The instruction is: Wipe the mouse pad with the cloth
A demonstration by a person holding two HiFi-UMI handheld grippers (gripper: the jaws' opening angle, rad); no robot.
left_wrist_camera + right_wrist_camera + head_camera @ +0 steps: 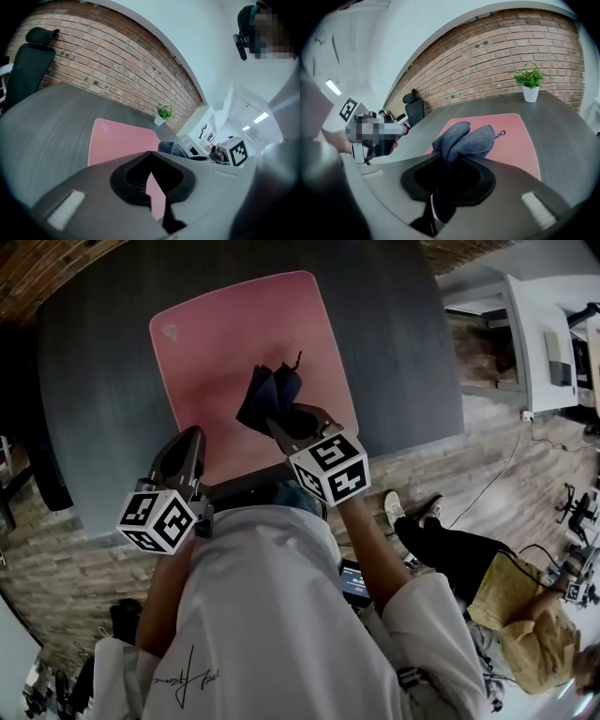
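One dark table (103,381) carries the pink mouse pad (225,343), its long axis running near to far. The cloth (270,395) sits over its near-right part, pinched in the right gripper (295,423), and most of the pad lies far and left of it. The left gripper (183,454), tips pressed together on nothing, hovers by the near-left edge.

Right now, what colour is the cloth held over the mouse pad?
The cloth is dark greyish blue. It shows best in the right gripper view.
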